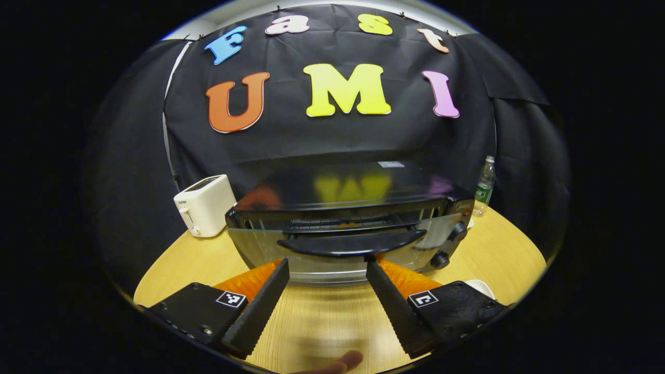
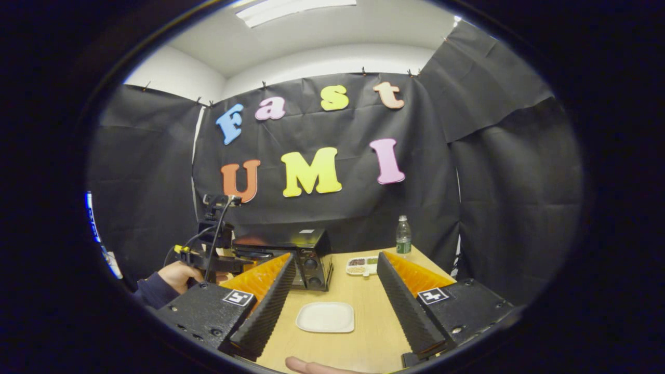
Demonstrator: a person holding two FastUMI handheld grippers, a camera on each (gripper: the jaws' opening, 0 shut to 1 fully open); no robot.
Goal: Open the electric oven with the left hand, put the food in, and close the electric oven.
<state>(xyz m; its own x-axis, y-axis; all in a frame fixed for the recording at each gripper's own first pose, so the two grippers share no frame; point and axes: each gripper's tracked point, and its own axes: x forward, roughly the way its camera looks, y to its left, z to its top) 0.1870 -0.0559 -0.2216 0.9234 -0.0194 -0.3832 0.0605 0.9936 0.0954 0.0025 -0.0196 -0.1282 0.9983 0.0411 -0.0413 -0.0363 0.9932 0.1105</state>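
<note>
The left gripper view sits low over the wooden table and looks straight at the front of the oven from close by, its own two fingers framing the oven's door handle. A white toaster stands at the left edge of this view and a water bottle at the right.

The right gripper view looks from higher up and farther back, facing the booth's back wall across the table. It sees the oven from the side, well off to the left. Both views share the oven, the bottle, the table and the back wall.
</note>
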